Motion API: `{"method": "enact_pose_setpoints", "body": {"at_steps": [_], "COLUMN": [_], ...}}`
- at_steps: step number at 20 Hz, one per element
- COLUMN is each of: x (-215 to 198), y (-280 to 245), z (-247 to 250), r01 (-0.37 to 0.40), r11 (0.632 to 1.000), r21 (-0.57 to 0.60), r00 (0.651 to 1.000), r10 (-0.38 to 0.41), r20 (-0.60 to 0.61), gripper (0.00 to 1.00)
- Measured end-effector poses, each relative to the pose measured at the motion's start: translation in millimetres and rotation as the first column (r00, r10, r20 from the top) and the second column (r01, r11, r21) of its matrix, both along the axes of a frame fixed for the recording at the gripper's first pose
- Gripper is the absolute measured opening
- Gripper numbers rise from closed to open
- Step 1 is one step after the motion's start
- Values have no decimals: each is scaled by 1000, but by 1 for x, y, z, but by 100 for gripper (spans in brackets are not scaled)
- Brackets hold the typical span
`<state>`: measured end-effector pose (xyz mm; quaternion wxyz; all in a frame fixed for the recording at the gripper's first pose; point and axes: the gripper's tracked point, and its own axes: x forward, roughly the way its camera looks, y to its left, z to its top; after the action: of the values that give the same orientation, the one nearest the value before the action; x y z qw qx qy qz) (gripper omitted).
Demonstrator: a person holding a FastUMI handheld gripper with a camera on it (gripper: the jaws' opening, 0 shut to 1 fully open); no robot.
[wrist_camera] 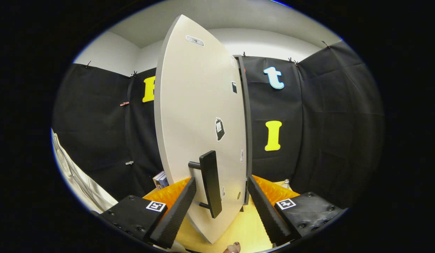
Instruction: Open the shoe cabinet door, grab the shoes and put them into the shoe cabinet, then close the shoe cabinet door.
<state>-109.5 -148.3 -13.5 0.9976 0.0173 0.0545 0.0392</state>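
While my fingers (221,211) stand spread, pinching nothing | shoe cabinet door (196,116) swung ajar, edge toward me, its bar handle (210,182) between them | I judge the panel stiff, light on its hinges | best hold: that handle

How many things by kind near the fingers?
Cabinet door: 1
Door handle: 1
Stickers on door: 2
Books: 1 stack
Bottle: 1
Total: 6
Gripper fingers open, straddling the handle.
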Motion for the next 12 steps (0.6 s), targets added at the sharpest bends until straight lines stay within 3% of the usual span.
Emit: {"method": "enact_pose_setpoints", "body": {"at_steps": [6,12], "x": [30,67], "y": [47,96], "z": [-11,-13], "r01": [-37,-136], "r11": [998,990], "r21": [40,29], "r00": [999,991], "r10": [37,136], "r20": [11,8], "gripper": [98,99]}}
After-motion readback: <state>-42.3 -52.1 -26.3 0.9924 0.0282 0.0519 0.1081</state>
